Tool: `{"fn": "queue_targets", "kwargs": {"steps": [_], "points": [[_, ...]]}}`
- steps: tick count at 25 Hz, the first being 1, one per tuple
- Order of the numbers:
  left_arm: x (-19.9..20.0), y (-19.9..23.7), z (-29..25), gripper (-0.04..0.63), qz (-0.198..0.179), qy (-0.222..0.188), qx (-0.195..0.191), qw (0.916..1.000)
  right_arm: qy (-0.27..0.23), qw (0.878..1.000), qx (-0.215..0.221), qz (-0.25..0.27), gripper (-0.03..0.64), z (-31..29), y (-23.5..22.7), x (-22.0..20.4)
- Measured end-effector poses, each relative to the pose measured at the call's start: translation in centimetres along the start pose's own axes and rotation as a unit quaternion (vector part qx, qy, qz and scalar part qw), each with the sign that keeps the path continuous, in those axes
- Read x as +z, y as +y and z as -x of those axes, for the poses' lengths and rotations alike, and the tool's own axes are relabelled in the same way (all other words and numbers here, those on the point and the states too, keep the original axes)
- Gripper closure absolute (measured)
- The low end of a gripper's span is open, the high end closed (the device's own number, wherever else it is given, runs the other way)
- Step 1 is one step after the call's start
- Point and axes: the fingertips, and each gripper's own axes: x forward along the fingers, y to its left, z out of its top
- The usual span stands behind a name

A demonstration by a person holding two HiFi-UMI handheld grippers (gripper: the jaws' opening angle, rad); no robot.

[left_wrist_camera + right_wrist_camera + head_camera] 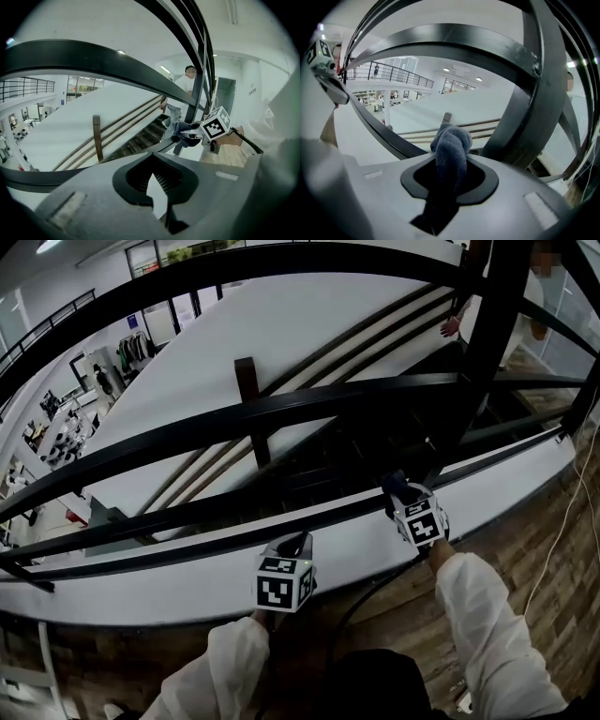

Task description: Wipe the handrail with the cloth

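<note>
Grips the bunched blue cloth (451, 150) in the right tool (397, 491), jaws clamped on it, at a low bar of the black handrail (281, 411), just beside the upright post (487, 352). Carries nothing in the left tool (296, 546), jaws narrowly parted, hanging lower and leftward. Probably calls for a leftward sweep along the bar's long axis, away from the post.

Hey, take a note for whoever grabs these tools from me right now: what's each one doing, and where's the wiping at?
Right tool: shut on the blue-grey cloth, down by the railing's lowest bar.
Left tool: empty, jaws slightly apart, beside it over the white ledge.
Done: can't tell what's been wiped.
Left: the top handrail; the cloth isn't on it.
</note>
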Motion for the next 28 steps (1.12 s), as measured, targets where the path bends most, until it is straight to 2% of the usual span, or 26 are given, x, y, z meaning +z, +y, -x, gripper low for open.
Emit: {"fn": "queue_targets", "kwargs": {"steps": [4,8,13,18,20,24,28], "points": [[-0.9,3.1,3.4,0.592,0.003,-0.003,-0.008,1.0000,0.025,0.998,-0.053,0.011,0.523,0.1,-0.9,-0.3],[-1.7,8.5,7.4,0.592,-0.001,-0.013,0.009,0.9999,0.003,0.998,-0.069,-0.009,0.523,1.3,1.9,1.9],[-1.8,14.2,14.4,0.593,0.009,-0.021,0.021,0.9995,-0.003,0.999,-0.030,-0.028,0.523,4.1,11.5,7.8],[-1.3,17.0,22.0,0.592,0.019,-0.014,0.008,0.9997,-0.003,0.999,0.027,-0.016,0.525,9.6,23.2,13.2],[-0.2,17.3,25.5,0.592,0.013,-0.012,0.004,0.9998,-0.002,0.999,0.045,-0.014,0.525,13.0,26.7,15.9],[2.9,18.4,33.6,0.592,-0.028,-0.012,0.011,0.9995,-0.022,0.997,0.072,-0.030,0.525,20.5,33.6,22.1],[7.3,18.3,41.8,0.592,-0.026,-0.032,0.030,0.9987,-0.040,0.995,0.089,-0.033,0.525,27.5,37.9,28.4]]}}
